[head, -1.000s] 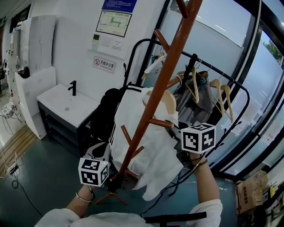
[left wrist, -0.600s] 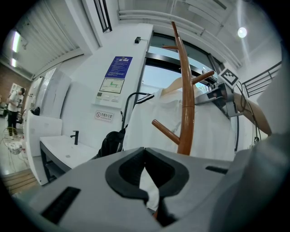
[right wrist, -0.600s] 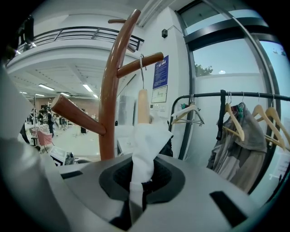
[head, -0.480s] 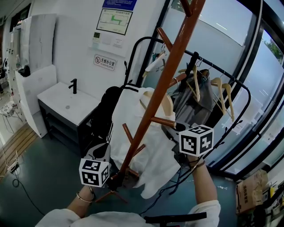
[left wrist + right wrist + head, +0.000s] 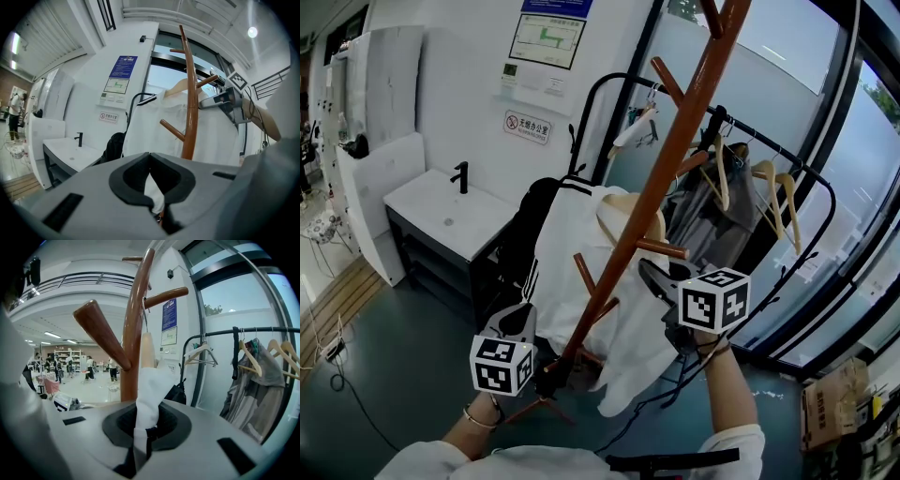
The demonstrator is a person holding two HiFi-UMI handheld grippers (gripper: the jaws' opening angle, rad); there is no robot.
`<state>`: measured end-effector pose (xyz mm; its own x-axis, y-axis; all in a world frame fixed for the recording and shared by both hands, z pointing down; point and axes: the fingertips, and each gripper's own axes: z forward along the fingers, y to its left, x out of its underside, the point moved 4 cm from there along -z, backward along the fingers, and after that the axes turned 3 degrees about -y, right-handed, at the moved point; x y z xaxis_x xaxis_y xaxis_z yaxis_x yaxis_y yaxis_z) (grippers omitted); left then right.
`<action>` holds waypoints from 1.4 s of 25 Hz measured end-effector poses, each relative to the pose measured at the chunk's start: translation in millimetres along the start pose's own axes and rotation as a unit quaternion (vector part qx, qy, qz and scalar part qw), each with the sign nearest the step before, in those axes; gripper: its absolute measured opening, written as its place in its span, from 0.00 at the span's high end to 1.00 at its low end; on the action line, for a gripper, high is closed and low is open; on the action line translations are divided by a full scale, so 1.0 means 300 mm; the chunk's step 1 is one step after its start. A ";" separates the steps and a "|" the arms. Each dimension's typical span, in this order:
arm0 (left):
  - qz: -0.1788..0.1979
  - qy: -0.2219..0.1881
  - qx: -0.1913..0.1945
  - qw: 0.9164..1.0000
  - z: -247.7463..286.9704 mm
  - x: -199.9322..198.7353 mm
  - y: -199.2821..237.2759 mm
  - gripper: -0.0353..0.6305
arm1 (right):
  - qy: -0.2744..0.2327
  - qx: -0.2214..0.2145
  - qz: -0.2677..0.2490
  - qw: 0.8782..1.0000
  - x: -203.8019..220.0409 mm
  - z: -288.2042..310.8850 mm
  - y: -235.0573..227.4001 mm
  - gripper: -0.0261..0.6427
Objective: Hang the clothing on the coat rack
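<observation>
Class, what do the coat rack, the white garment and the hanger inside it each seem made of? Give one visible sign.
Coat rack: probably wood with glossy reddish-brown varnish; highlights run along the pole.
White garment: soft matte cloth, since it drapes and folds.
Hanger: likely pale wood, smooth tan shoulder; plastic not excluded.

The person is wearing white sleeves (image 5: 741, 441) and a bracelet (image 5: 473, 415) — the left gripper (image 5: 157, 208) and right gripper (image 5: 140, 446) are showing grey shells, black pads and black-and-white marker cubes (image 5: 502, 364).
</observation>
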<state>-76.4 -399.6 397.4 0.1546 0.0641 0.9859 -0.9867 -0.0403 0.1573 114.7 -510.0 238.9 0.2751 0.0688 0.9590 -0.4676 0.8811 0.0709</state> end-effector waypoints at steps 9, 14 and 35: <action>-0.001 0.003 0.010 1.000 -0.006 0.010 0.001 0.93 | -0.008 -0.006 -0.005 1.000 0.004 0.008 0.047 0.89; 0.002 0.003 0.019 1.000 -0.016 0.007 -0.008 0.93 | -0.010 0.009 -0.021 1.000 0.006 0.009 0.084 0.88; -0.038 0.018 0.053 0.998 -0.020 0.062 0.054 0.93 | -0.022 0.105 0.009 0.994 0.039 -0.052 0.068 0.62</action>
<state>-89.9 -393.1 418.0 0.2249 0.1072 0.9685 -0.9611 -0.1390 0.2386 121.4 -484.0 247.2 0.2301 0.0596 0.9713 -0.6386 0.7624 0.1045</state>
